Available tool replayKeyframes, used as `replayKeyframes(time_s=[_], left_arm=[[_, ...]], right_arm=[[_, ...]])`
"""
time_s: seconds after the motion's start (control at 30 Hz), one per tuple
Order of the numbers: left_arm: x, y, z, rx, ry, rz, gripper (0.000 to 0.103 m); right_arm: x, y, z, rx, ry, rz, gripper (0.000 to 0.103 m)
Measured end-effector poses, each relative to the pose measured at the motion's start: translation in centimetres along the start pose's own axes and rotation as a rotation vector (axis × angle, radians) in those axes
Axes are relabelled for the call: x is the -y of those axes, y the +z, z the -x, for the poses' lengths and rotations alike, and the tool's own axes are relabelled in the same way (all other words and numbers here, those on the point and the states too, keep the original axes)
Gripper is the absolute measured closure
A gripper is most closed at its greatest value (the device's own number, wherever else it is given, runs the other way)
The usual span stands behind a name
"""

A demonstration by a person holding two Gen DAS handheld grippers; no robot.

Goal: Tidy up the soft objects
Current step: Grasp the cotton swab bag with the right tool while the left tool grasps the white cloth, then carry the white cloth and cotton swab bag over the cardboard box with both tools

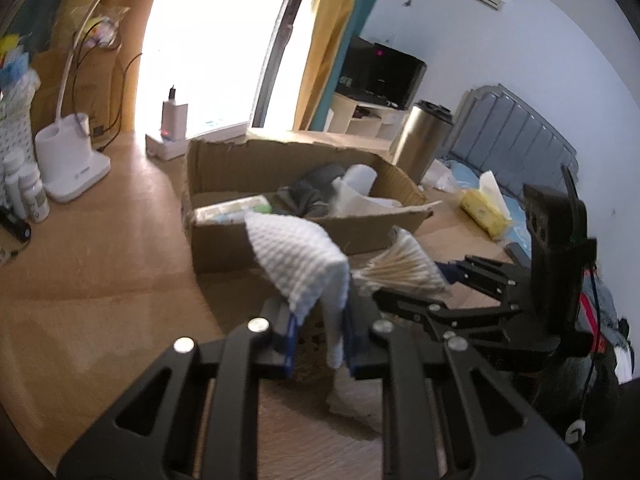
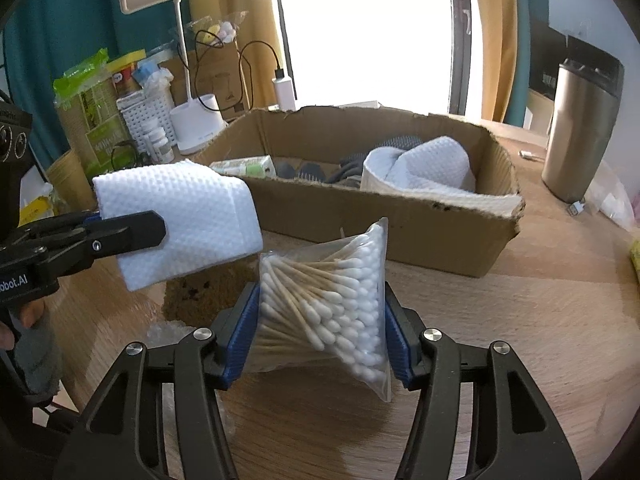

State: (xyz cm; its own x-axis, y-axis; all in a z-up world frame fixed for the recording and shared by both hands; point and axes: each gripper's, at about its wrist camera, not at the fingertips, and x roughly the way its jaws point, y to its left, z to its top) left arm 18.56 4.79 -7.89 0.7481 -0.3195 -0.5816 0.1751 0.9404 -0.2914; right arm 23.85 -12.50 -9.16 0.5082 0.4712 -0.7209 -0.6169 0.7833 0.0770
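My left gripper is shut on a folded white waffle-textured cloth, held above the wooden table in front of the cardboard box; the cloth also shows in the right wrist view, with the left gripper clamping it. My right gripper is shut on a clear bag of cotton swabs, held just above the table; the bag shows in the left wrist view. The box holds a white cloth, dark fabric and a green-white packet.
A white desk lamp, bottles, a white basket and snack bags stand at the left back. A steel tumbler stands right of the box. A yellow tissue pack lies at right. A brown sponge-like pad lies under the cloth.
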Motion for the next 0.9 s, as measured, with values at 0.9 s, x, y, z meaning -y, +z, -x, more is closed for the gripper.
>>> replayKeyframes(time_s=[0.9], left_arm=[[3.4,4.6,1.2,0.093,0.052,-0.097,0.093]], right_arm=[[3.0,3.1,4.4,0.143,0.005,-0.021,0.043]])
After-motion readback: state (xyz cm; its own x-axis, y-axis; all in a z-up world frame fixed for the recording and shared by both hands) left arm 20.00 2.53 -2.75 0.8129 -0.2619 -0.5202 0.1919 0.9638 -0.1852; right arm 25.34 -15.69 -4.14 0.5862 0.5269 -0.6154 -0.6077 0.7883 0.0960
